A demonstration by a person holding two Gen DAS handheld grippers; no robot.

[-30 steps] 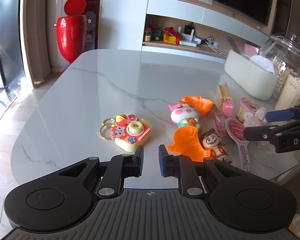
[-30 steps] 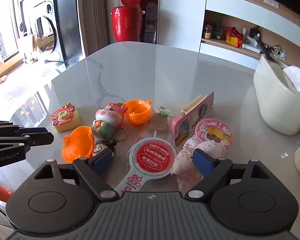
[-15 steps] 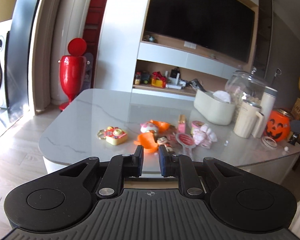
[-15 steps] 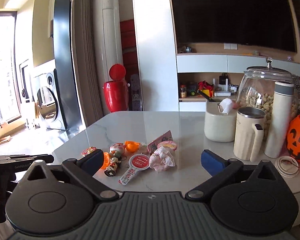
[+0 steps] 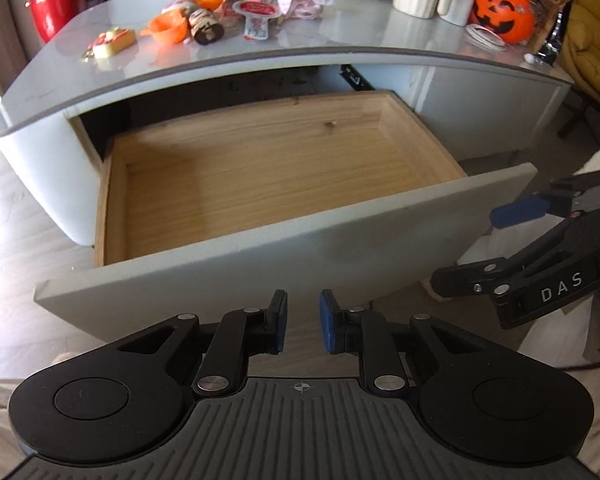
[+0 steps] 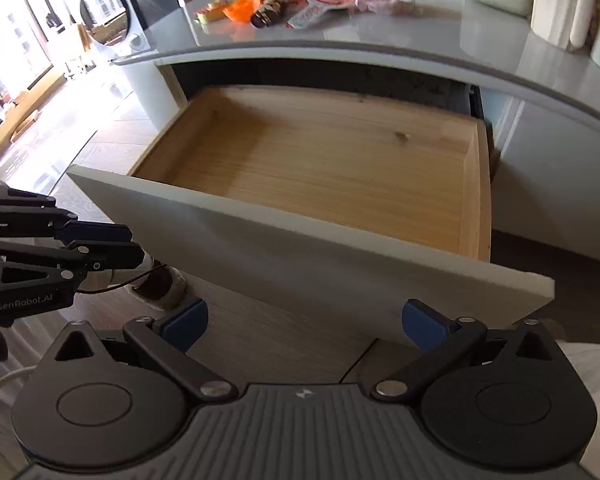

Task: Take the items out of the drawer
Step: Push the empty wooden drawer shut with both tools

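drawer: we see it pulled out, bare wood inside, ahead of and below both claws
items: on the table
left claw: nearly closed, empty
right claw: wide open, empty
nearer: neither; both hang before the front panel

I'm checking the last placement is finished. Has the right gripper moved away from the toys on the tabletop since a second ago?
Yes. The right gripper has pulled back off the tabletop and down, now before the open drawer, jaws just opened, holding nothing.
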